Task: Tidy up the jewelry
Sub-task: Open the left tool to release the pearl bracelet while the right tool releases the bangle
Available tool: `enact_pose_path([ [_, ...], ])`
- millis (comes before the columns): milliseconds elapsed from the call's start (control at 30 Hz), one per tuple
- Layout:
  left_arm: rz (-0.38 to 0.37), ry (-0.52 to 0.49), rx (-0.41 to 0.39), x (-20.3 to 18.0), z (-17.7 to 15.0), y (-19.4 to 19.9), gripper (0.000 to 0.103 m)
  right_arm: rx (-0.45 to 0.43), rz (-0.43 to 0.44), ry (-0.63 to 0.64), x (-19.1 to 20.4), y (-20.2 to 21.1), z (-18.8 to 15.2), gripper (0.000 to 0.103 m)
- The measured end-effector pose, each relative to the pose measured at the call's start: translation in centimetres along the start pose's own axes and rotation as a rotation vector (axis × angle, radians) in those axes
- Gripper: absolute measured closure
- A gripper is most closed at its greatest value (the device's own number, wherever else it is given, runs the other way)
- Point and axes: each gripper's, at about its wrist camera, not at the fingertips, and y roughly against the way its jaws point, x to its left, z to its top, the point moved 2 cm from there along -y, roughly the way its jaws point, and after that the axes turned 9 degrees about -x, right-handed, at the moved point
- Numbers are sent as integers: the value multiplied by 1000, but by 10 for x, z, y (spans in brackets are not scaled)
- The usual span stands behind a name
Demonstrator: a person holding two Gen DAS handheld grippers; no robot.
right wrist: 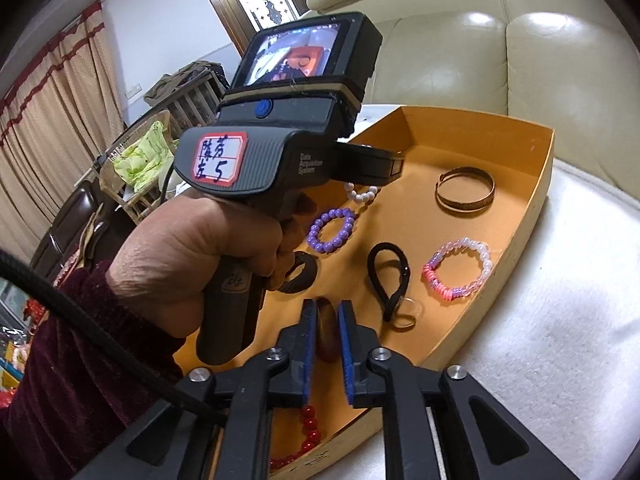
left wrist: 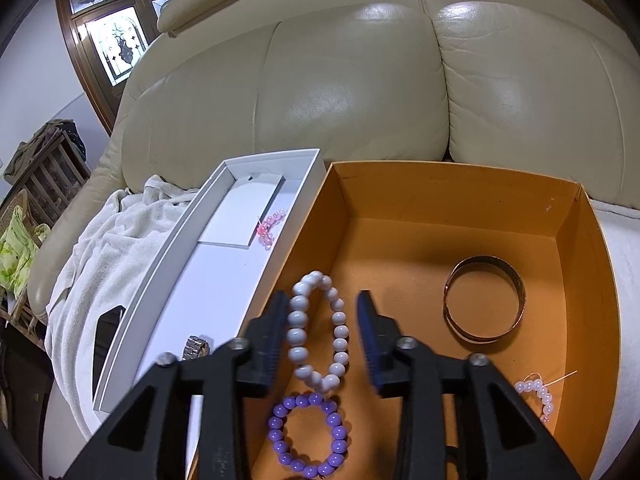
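1. The left gripper (left wrist: pixel 324 338) hangs over the orange cardboard box (left wrist: pixel 576 280), jaws partly open and gripping nothing; a white bead bracelet (left wrist: pixel 318 330) lies on the box floor between the fingers without touching the pads.
2. That bracelet is squeezed into a long loop, its long axis running from 12 to 6 o'clock in the left wrist view.
3. At 6 o'clock from it, just touching, sits a round bracelet of glossy purple beads (left wrist: pixel 308 434).
4. A flat metal bangle (left wrist: pixel 484 300) lies well apart at 3 o'clock, and a pale pink bead string (left wrist: pixel 538 396) lies toward 4 o'clock.
5. A white tray (left wrist: pixel 192 280) adjoins the box at 9 o'clock, holding small pink beads (left wrist: pixel 270 228).
6. The right gripper (right wrist: pixel 328 340) stands slightly open around a smooth reddish-brown piece (right wrist: pixel 327 332), perhaps a bangle on edge; I cannot tell whether the pads press it.
7. A hand (right wrist: pixel 192 256) on the left gripper's handle blocks the box's left side; a black hair tie (right wrist: pixel 390 276) and a pink-and-white bracelet (right wrist: pixel 458 268) lie at 1 to 2 o'clock.
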Motion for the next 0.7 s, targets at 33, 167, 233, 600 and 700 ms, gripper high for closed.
enact_pose_path([
  [33,-2,0,-2,0,0,0,62,3,4,-1,0,-1,0,87],
  [167,2,-5,-7,-1,2,3,60,-1,11,15,2,1,0,87],
  [233,3,-6,-10,0,3,4,58,-13,10,16,2,4,1,87],
  [600,18,25,-101,4,15,49,38,-82,-62,-2,-17,35,15,85],
  [700,34,27,-144,5,15,70,28,-102,-84,-18,-26,44,18,67],
])
